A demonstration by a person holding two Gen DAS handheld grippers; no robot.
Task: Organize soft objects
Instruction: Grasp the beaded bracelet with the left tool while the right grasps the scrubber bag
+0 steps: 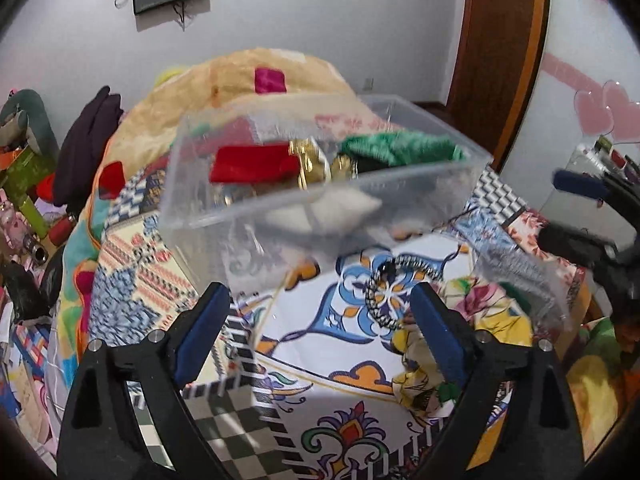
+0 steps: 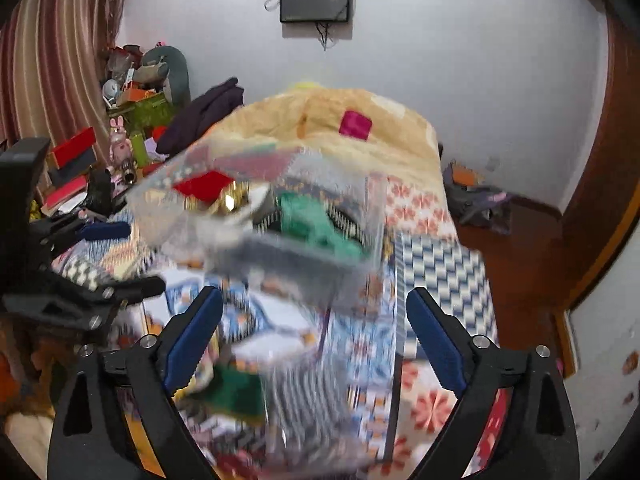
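Note:
A clear plastic box (image 1: 420,184) sits on the patterned bedspread (image 1: 340,412) ahead of both grippers. It holds a red cloth (image 1: 248,164), a green cloth (image 1: 400,146), a gold item (image 1: 310,162) and a white cloth (image 1: 324,210). The box also shows, blurred, in the right wrist view (image 2: 256,216). A black-and-white hair band (image 1: 378,296) lies on the bedspread just beyond my left gripper (image 1: 320,320), which is open and empty. My right gripper (image 2: 314,328) is open and empty, close to the box. A yellow floral cloth (image 1: 420,364) lies by the left gripper's right finger.
A beige blanket heap (image 1: 224,80) with a magenta patch rises behind the box. Cluttered boxes and toys (image 2: 132,120) stand at the left by the curtain. A wooden door frame (image 1: 500,60) is at the right. The other gripper (image 1: 588,216) shows at the right edge.

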